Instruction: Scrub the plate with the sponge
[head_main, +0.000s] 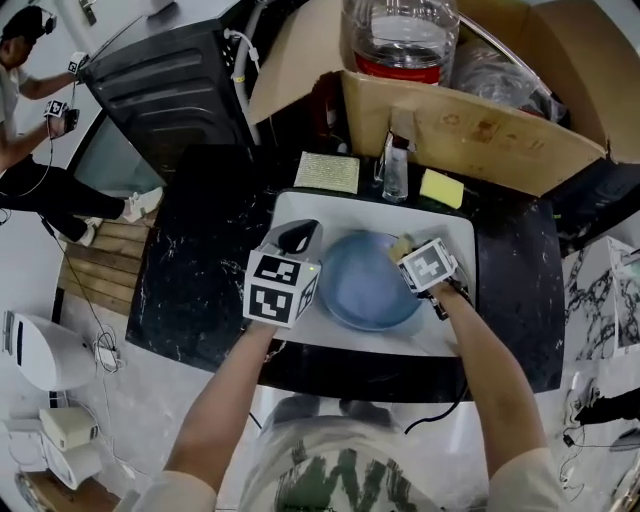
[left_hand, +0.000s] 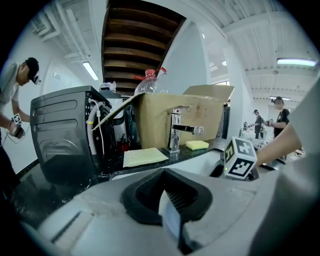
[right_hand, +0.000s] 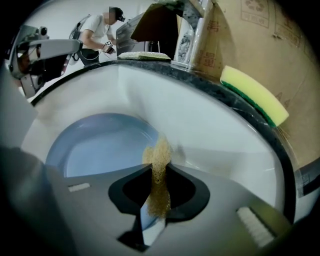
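Note:
A pale blue plate (head_main: 365, 285) lies in the white sink (head_main: 445, 228). My left gripper (head_main: 300, 238) is at the plate's left rim and is shut on it; in the left gripper view a pale blue edge of the plate (left_hand: 171, 219) stands between the jaws. At the plate's right rim my right gripper (head_main: 404, 250) is shut on a tan sponge (head_main: 402, 245). The right gripper view shows the sponge (right_hand: 159, 172) squeezed thin between the jaws, its tip over the edge of the plate (right_hand: 100, 145).
On the black counter behind the sink are a yellow-green sponge (head_main: 441, 188), a chrome faucet (head_main: 394, 170) and a pale scouring cloth (head_main: 327, 172). A cardboard box (head_main: 480, 130) stands behind them, and a black machine (head_main: 170, 80) at the back left. A person (head_main: 20, 100) stands at the far left.

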